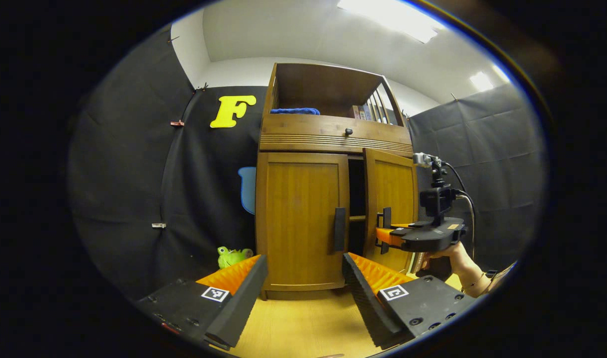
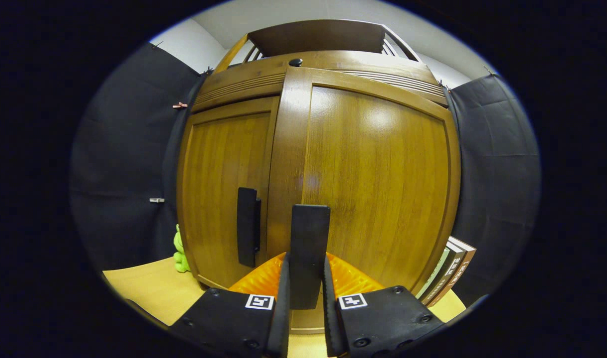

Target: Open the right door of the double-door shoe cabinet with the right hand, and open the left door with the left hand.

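Observation:
The wooden shoe cabinet (image 1: 333, 136) stands on the floor straight ahead in the left gripper view. Its right door (image 1: 392, 199) is swung partly outward, with a dark gap beside it. My right gripper (image 2: 304, 278) is shut on that door's black handle (image 2: 309, 248); the same gripper (image 1: 383, 233) appears from the side, held by a hand (image 1: 452, 256). The left door (image 1: 303, 219) is closed, its black handle (image 1: 339, 229) free. My left gripper (image 1: 303, 271) is open, well short of the left door.
A green plush toy (image 1: 232, 256) lies on the floor left of the cabinet. Books (image 2: 447, 271) lean against the cabinet's right side. A blue cloth (image 1: 294, 111) rests on the cabinet's upper shelf. Black cloth walls close in on both sides.

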`<state>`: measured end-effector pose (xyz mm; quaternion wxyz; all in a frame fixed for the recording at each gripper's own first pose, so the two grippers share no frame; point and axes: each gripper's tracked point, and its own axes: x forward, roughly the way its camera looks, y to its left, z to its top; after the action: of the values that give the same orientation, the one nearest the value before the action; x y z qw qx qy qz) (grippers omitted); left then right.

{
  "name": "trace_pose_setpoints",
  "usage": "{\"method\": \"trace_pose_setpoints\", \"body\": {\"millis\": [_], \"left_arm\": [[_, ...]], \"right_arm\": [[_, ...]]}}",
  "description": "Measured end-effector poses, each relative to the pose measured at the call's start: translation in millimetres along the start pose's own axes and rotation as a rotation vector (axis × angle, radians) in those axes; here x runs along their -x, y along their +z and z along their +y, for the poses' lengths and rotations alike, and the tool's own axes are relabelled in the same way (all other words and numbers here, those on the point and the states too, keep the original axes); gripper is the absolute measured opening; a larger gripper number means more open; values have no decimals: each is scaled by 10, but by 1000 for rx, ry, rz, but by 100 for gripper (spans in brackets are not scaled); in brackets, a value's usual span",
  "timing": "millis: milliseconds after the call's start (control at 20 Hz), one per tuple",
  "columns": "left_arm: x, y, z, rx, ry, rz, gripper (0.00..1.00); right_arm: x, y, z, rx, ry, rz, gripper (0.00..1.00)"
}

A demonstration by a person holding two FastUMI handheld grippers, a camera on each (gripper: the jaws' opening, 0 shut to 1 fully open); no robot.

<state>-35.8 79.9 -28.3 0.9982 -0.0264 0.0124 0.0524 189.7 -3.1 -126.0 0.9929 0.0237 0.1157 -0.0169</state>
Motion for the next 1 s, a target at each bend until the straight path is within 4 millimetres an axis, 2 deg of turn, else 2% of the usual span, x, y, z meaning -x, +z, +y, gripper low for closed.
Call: {"method": "trace_pose_setpoints", "body": {"millis": [200,250,300,400,450,650,700,800,900,950,1000], "left_arm": [[38,3,-213,-11,-21,-3,94],[44,15,-268,-12,-24,-7,94],[62,11,-315,-12,-29,-8,94],[70,7,-396,-10,-41,-5,94],[77,23,-426,-8,-44,-5,94],[86,39,-592,7,-67,-2,94],[92,36,-649,9,-75,-2,94],[107,47,-753,5,-92,-6,94],[113,47,-855,1,-108,-11,94],[110,60,-910,2,-118,-13,94],[106,56,-972,5,-130,-13,96]], "right_arm": [[284,1,-85,9,36,8,33],[346,9,-102,9,44,10,29],[396,12,-125,7,50,12,33],[505,14,-171,5,58,12,29],[560,23,-201,4,60,11,33],[735,17,-309,-11,67,13,33],[787,16,-340,-15,68,16,29],[889,21,-421,-19,66,17,33],[1003,27,-513,-20,58,18,28],[1051,25,-551,-22,53,21,28],[1086,25,-587,-21,47,21,32]]}}
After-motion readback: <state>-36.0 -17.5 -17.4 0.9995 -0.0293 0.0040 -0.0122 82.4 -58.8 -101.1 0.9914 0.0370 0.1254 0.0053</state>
